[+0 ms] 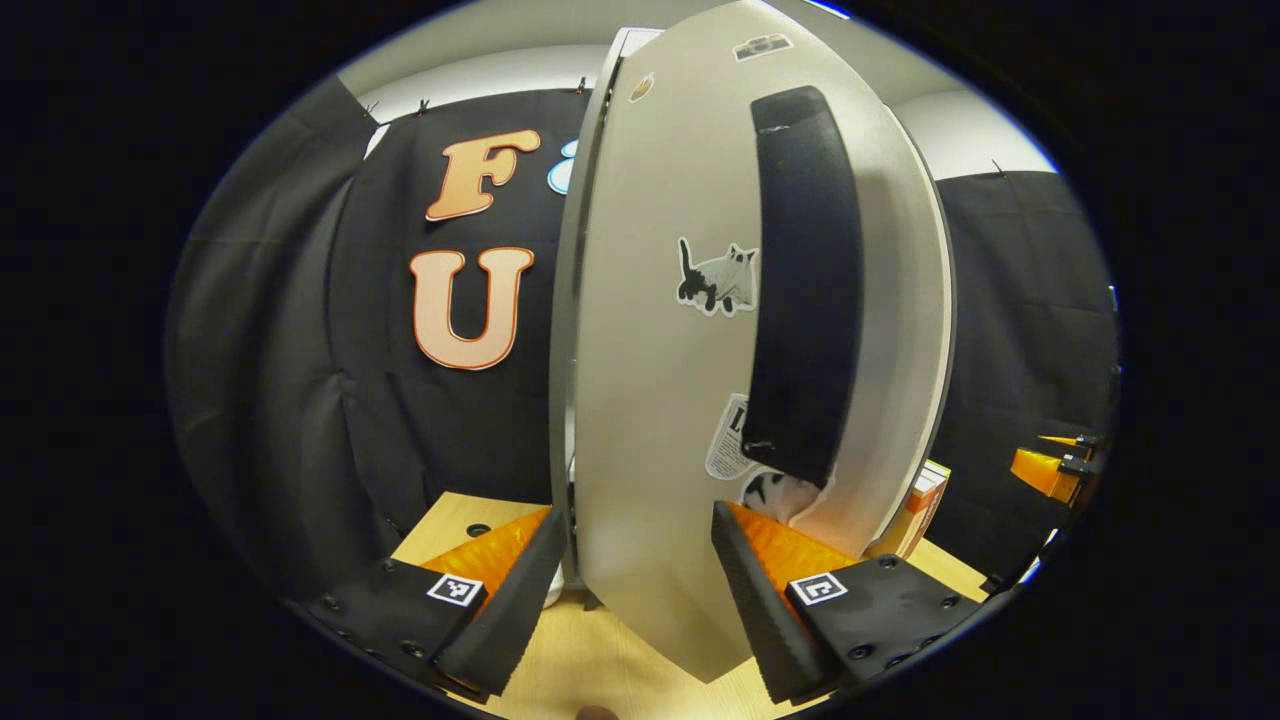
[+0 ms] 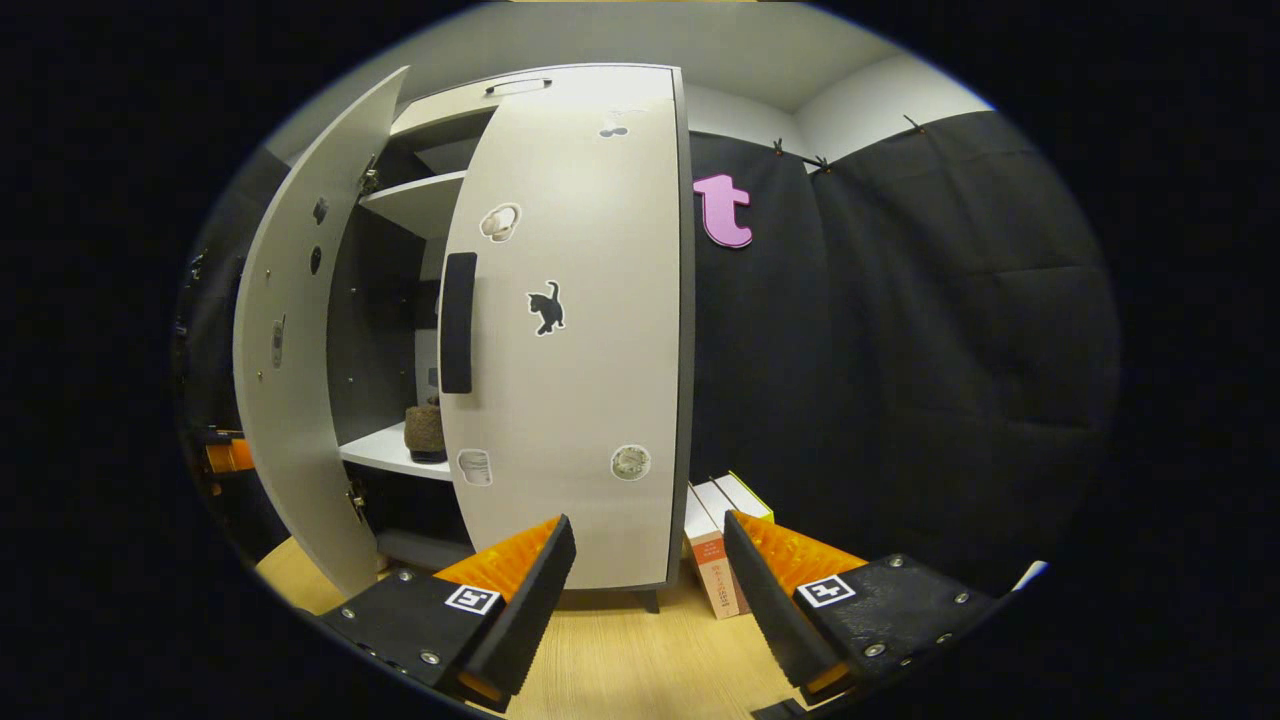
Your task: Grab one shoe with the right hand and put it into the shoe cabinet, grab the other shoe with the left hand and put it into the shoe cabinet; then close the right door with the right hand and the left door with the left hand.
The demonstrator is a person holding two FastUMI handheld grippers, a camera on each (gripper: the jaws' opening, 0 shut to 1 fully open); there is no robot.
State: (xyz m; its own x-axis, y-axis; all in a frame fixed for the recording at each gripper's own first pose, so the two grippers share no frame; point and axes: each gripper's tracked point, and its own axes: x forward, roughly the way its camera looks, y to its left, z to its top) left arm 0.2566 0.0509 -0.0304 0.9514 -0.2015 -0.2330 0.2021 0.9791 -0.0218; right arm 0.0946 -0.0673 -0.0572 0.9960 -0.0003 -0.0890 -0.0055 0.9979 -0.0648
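Grey left door (image 1: pixel 650 400) between open left tool (image 1: pixel 640 590).

The right door (image 2: pixel 570 330) hides most of the shoe (image 2: pixel 425 432) on the shelf (image 2: pixel 385 455). The left door (image 1: pixel 660 350) hides the cabinet's inside.

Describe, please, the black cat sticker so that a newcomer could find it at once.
In the right gripper view, find the pale shoe cabinet and its nearly closed right door. Beside the door's dark vertical handle sits the black cat sticker; the door's other stickers are pale and roundish.
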